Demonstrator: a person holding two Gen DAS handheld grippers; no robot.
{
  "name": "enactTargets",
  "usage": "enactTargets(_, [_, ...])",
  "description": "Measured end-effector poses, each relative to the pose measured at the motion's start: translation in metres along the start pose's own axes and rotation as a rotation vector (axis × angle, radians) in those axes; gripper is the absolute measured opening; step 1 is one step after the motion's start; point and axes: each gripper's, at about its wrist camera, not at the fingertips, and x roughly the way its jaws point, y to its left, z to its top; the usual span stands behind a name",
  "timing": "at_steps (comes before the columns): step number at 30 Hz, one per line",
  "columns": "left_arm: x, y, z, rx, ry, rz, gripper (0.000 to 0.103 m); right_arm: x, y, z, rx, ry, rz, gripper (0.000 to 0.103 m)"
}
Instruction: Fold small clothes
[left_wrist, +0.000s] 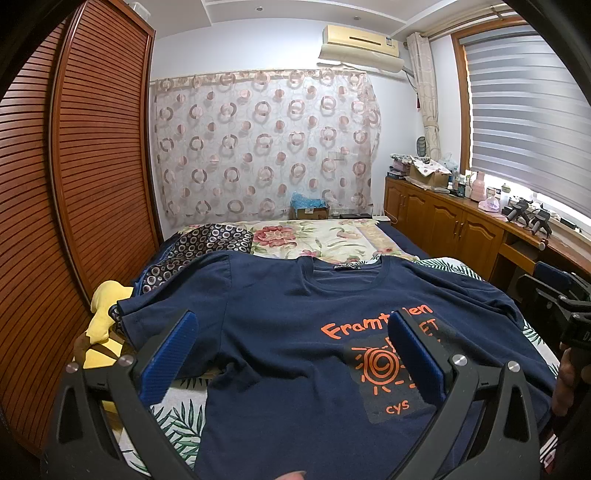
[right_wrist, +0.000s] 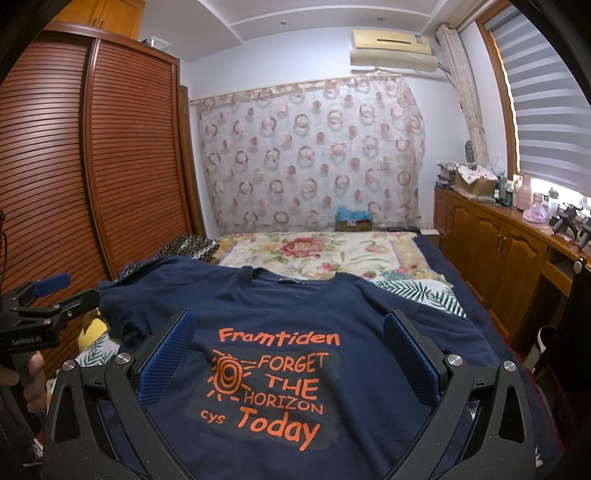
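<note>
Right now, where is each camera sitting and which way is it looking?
Left wrist view: sits on the left tongs, looking forward over the navy T-shirt on the bed toward the circle-print curtain; its own open blue fingers show, with the right tongs at the right edge.
Right wrist view: sits on the right tongs, facing the same way; its open fingers show, plus the left tongs and a hand.
Both share the shirt, curtain, wardrobe and air conditioner.
</note>
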Motion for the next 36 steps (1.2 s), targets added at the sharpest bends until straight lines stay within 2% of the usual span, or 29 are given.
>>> enactTargets(13, [0.01, 0.008, -0.009, -0.011, 0.03, -0.001, 0.103, 0.016, 0.012, -0.005, 0.002, 0.028, 0.022, 0.103])
enactTargets(31, [0.045, 0.065, -0.037, -0.034, 0.145, 0.04, 0.103, 0.067, 0.011, -0.026, -0.014, 0.143, 0.08, 0.103])
enactTargets(36, [0.05, 0.091, -0.036, -0.041, 0.147, 0.017, 0.103, 0.082, 0.013, -0.031, -0.014, 0.181, 0.107, 0.103])
